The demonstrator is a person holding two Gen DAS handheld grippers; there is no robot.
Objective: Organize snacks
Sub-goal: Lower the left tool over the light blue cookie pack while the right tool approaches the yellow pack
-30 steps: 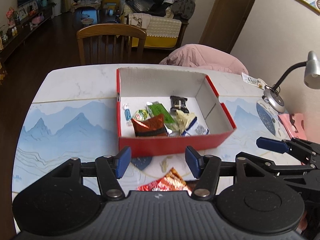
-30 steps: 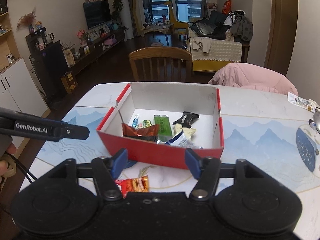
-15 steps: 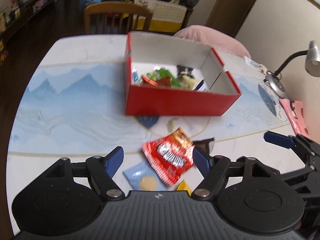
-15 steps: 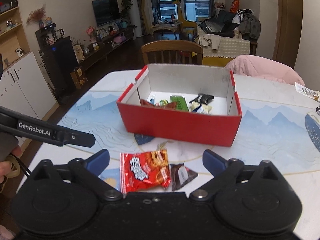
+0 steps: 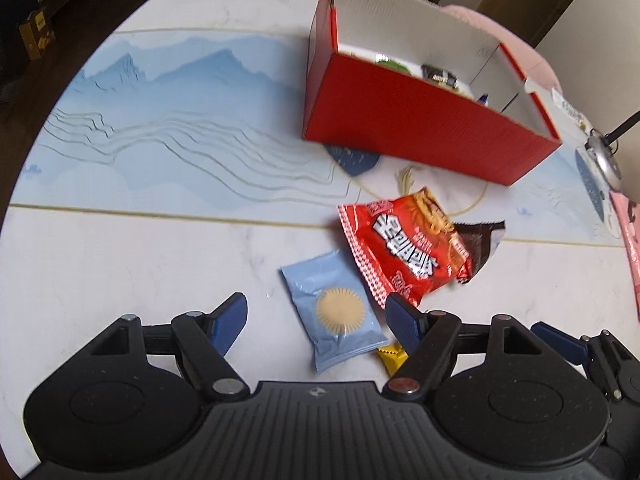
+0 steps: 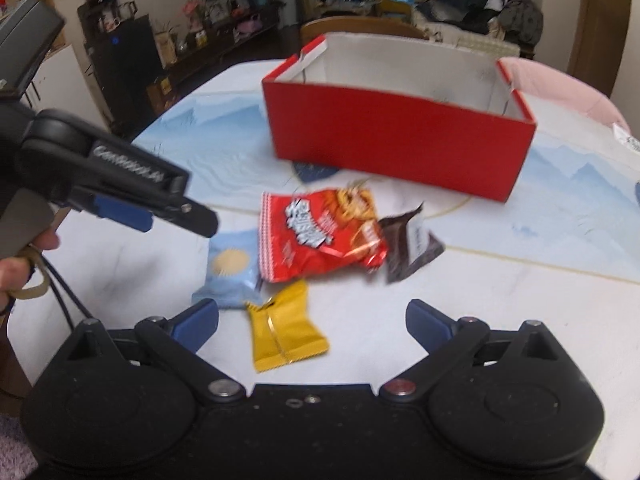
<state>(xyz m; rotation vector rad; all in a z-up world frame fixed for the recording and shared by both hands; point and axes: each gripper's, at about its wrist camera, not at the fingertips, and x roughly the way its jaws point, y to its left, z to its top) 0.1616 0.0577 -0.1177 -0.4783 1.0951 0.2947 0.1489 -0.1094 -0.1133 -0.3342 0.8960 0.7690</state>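
A red cardboard box [image 5: 420,120] with several snacks inside stands on the table; it also shows in the right wrist view [image 6: 396,140]. In front of it lie a red snack bag [image 5: 400,244], a brown packet [image 5: 478,244], a light blue packet [image 5: 336,312] and a yellow packet [image 6: 284,326]. My left gripper [image 5: 318,320] is open, with the light blue packet between its fingers. My right gripper [image 6: 312,322] is open, low over the yellow packet. The red bag [image 6: 316,232], brown packet [image 6: 408,248] and blue packet [image 6: 230,268] show in the right wrist view too.
The table [image 5: 120,240] is white marble with a blue mountain-print mat. A desk lamp base [image 5: 604,160] and a pink item [image 5: 632,240] sit at the right edge. A pink jacket [image 6: 560,96] hangs on a chair behind the box.
Both grippers have pulled back from the box, dropped toward the loose packets and opened wider. The blue and yellow packets have come into view.
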